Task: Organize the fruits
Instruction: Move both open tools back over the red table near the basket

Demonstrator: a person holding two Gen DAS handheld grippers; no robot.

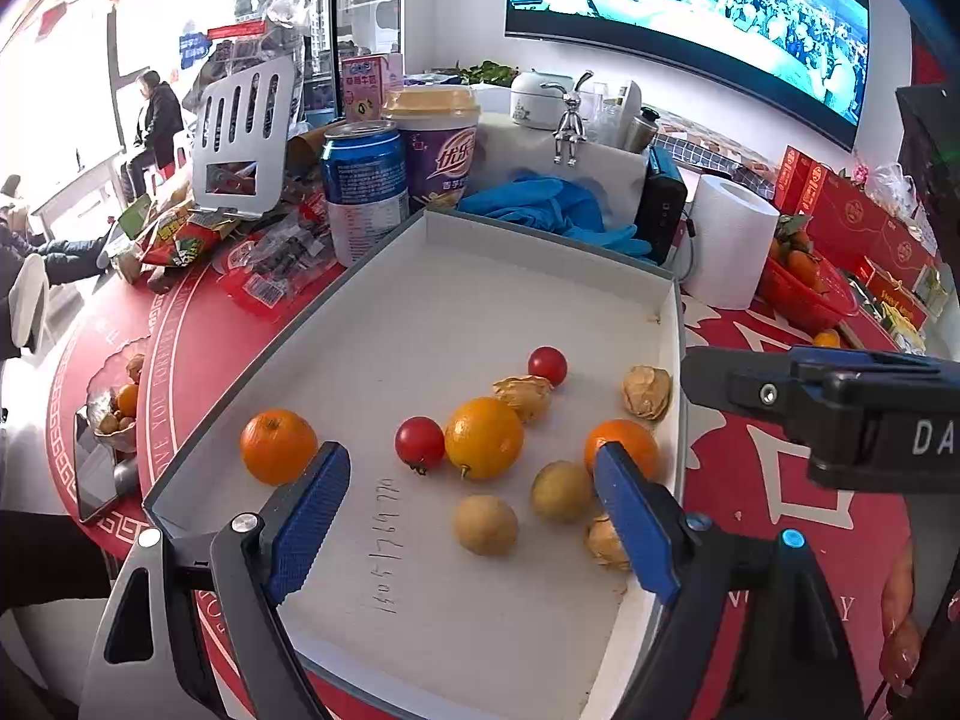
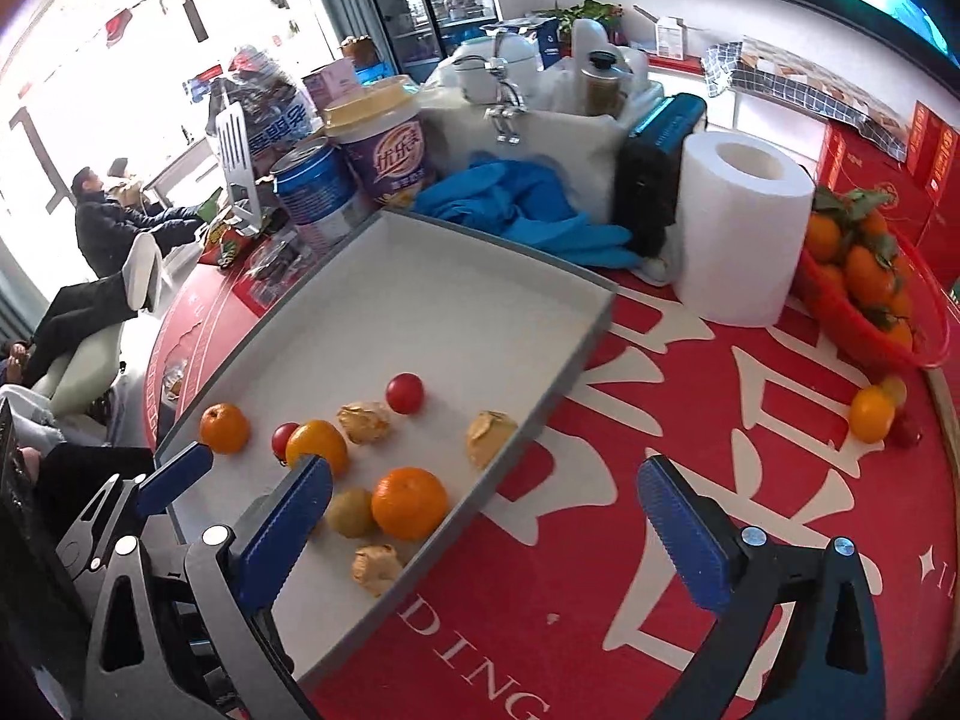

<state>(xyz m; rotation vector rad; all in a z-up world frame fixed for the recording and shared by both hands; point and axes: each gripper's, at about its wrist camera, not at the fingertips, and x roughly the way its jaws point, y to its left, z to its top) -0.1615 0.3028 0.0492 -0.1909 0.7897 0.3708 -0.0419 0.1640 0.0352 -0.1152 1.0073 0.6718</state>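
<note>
We work at a round table under a red printed cloth [image 2: 600,540], crowded at the back with cans, cups and a paper roll. At its middle sits the shallow white cardboard tray with grey outer walls [image 1: 540,300], and the fruit lies loose inside: three small orange citrus, two red cherry tomatoes [image 1: 419,443], two round brownish-green fruits [image 1: 485,523] and three papery husked berries.

Our left gripper [image 1: 474,516] hangs over the tray with its blue pads spread and nothing between them; the right gripper [image 2: 486,531] is likewise released and empty, straddling the tray's near wall.

We judge the round fruit likely to roll if a pad nudges it, and the clustered citrus [image 1: 483,437] and tomato touch, so closing on one could shove the other.

Only the right wrist view shows a stray orange fruit [image 2: 871,414] lying on the cloth beside the red basket of leafy tangerines [image 2: 870,324]; only the left view shows a glass dish of fruit [image 1: 117,414] at the table's edge.
</note>
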